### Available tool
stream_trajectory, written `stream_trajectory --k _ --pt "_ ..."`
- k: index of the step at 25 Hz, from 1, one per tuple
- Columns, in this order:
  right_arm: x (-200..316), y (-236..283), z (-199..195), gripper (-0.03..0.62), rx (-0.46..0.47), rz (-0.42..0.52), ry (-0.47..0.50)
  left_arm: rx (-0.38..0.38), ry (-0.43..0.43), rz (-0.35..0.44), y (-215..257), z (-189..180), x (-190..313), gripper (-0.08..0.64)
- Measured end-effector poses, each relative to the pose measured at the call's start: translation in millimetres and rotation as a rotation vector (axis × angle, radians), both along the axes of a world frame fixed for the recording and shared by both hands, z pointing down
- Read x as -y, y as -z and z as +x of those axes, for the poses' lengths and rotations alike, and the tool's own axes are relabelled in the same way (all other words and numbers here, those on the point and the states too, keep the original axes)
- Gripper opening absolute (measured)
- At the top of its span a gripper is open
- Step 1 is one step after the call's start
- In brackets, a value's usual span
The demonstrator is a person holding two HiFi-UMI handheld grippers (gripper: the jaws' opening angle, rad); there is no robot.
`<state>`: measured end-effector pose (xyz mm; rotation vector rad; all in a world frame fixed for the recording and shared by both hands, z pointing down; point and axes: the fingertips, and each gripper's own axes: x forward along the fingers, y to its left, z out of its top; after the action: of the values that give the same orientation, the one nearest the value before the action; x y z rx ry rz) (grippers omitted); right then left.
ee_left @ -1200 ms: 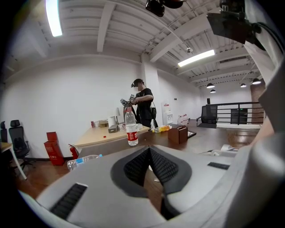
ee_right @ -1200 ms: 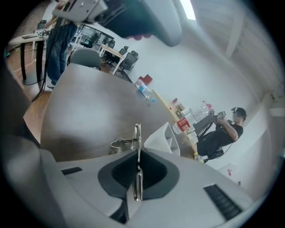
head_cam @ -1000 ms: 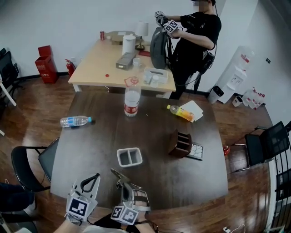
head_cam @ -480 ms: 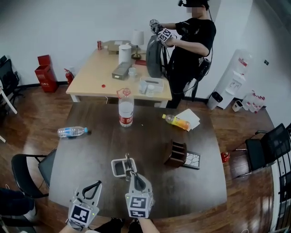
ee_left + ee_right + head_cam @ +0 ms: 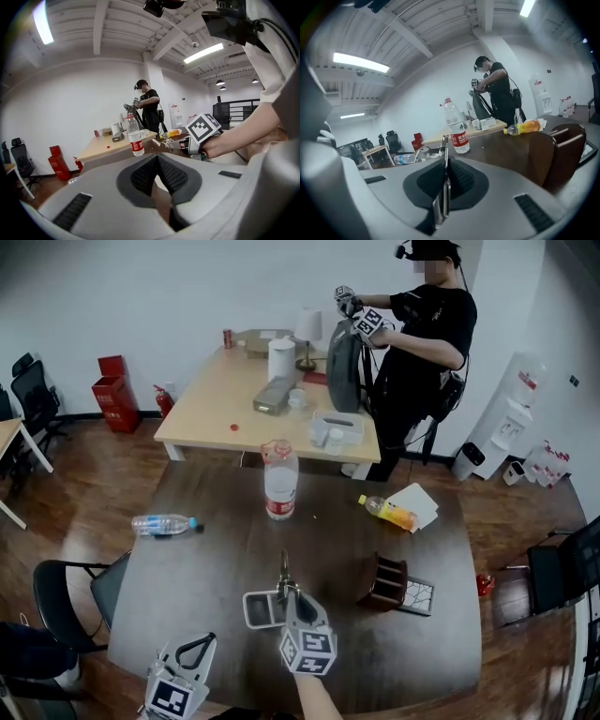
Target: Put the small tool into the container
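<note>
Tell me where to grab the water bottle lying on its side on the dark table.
Take the bottle around the middle of its clear body, coming straight down from above with the jaws across its width. It lies flat with its rounded sides free, and nothing crowds it.

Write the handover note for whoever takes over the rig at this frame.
Right claw: shut on the slim silver metal tool, held by the right side of the small grey two-compartment tray on the dark table.
Left claw: shut, empty, low by the table's near edge.
Done: tool gripped, at the tray.
Left: lower it into a compartment, release.
</note>
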<state>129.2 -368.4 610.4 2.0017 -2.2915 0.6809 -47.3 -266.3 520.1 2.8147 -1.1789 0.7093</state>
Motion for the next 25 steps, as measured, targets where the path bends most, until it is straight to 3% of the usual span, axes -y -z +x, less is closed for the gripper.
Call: stream_trajectory --k 6,13,19,25 --pt "14 -18 1 0.006 0.079 -0.008 -0.008 0.006 0.007 -0.035 -10 5 7 -0.006" --pt "6 -38 -6 0.006 0.074 -0.052 0.022 -0.001 -0.010 -0.053 -20 17 6 -0.006" --pt "-7 -50 -7 0.017 0.001 -0.103 0.053 -0.060 0.013 -0.084 -25 28 12 -0.006" --pt "-26 -57 -3 0.053 0.008 -0.148 0.065 -0.150 0.046 -0.024 -28 36 30 -0.006"
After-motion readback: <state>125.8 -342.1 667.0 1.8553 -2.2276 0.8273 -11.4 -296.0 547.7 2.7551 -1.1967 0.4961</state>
